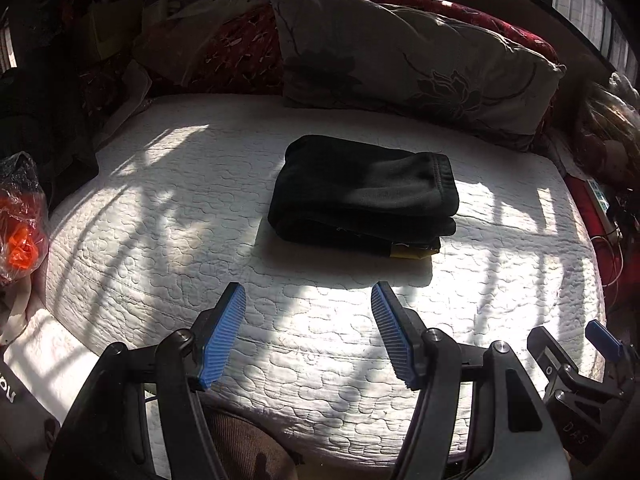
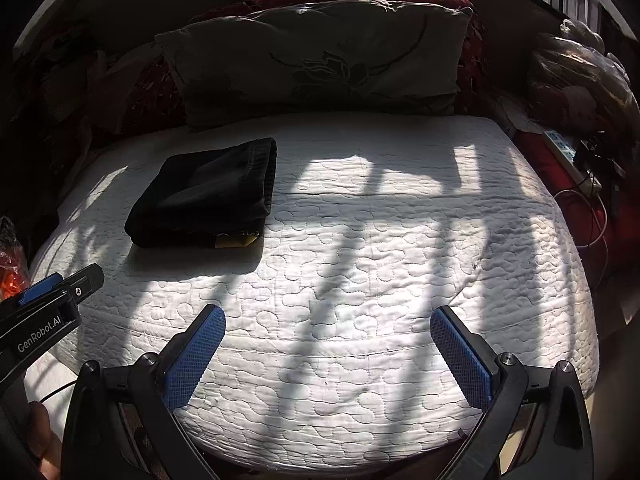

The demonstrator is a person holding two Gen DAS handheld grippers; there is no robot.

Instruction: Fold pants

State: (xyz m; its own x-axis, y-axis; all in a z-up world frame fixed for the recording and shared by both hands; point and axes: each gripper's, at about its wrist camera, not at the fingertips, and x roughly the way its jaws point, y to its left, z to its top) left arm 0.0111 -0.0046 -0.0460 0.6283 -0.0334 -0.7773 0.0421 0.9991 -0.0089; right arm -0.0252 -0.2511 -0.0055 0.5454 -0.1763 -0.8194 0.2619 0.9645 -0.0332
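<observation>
Black pants (image 1: 362, 192) lie folded into a compact stack on the white quilted mattress (image 1: 200, 208), with a yellow patch at the stack's near corner. They also show in the right wrist view (image 2: 208, 196), at the left. My left gripper (image 1: 308, 304) is open and empty, held back from the stack near the bed's front edge. My right gripper (image 2: 328, 320) is open and empty, to the right of the pants and well apart from them. Each gripper shows at the edge of the other's view.
A floral grey pillow (image 1: 416, 60) leans on red bedding at the head of the bed. An orange item in a plastic bag (image 1: 20, 216) sits at the left. A power strip with cables (image 2: 568, 160) lies at the right of the mattress (image 2: 400, 260).
</observation>
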